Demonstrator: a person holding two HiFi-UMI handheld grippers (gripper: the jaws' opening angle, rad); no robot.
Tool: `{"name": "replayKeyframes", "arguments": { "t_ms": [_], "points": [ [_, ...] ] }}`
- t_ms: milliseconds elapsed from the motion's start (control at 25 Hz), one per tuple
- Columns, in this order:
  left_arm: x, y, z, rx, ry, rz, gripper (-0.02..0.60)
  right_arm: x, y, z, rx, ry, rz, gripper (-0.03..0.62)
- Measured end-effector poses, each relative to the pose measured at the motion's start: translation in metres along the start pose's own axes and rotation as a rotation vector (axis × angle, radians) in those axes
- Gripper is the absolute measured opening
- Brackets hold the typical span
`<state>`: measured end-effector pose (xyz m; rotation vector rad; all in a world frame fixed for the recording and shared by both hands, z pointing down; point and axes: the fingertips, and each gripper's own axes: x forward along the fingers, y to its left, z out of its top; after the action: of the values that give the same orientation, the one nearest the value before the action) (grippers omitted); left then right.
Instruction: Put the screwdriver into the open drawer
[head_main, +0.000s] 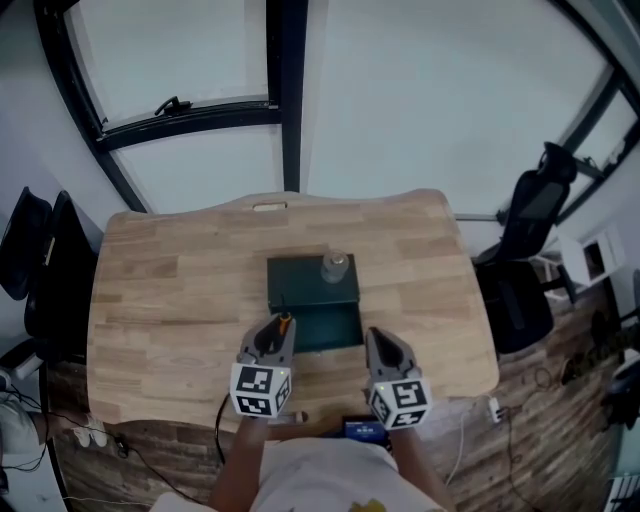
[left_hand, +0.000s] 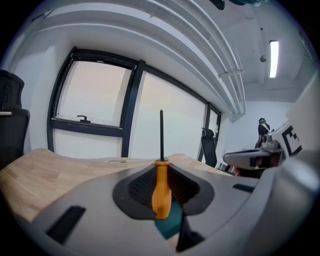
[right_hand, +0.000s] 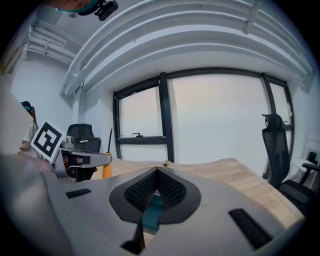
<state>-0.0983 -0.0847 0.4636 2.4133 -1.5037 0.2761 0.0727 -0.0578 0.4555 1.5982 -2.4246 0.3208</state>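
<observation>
While the left claw (head_main: 279, 326) is clamped on the screwdriver (head_main: 285, 321), the right claw (head_main: 379, 340) is pinched closed on nothing; both sit over the tabletop (head_main: 160, 300) by its near edge.
Left gripper view: the pads grip the fat lower part of the orange handle (left_hand: 161, 192), and the thin dark shaft (left_hand: 161, 135) points straight up past the tips. Probably light and stiff, with smooth hard plastic that could swivel in the pads, so hold mid-handle, not the shaft. Just beyond the claws, mid-tabletop, the open drawer (head_main: 328, 326) faces the near edge; its teal inside shows under the right claw's tips (right_hand: 151, 215). Behind it is the dark box (head_main: 305, 282) with a small clear item (head_main: 334, 267) on top, type unclear. The far edge and windows lie beyond.
</observation>
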Motion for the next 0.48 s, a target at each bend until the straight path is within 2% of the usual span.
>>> {"name": "replayKeyframes", "arguments": {
  "t_ms": [480],
  "points": [
    [0.023, 0.009, 0.004, 0.022, 0.022, -0.01, 0.072, 0.028, -0.013, 0.004, 0.03, -0.002, 0.005, -0.005]
  ]
}}
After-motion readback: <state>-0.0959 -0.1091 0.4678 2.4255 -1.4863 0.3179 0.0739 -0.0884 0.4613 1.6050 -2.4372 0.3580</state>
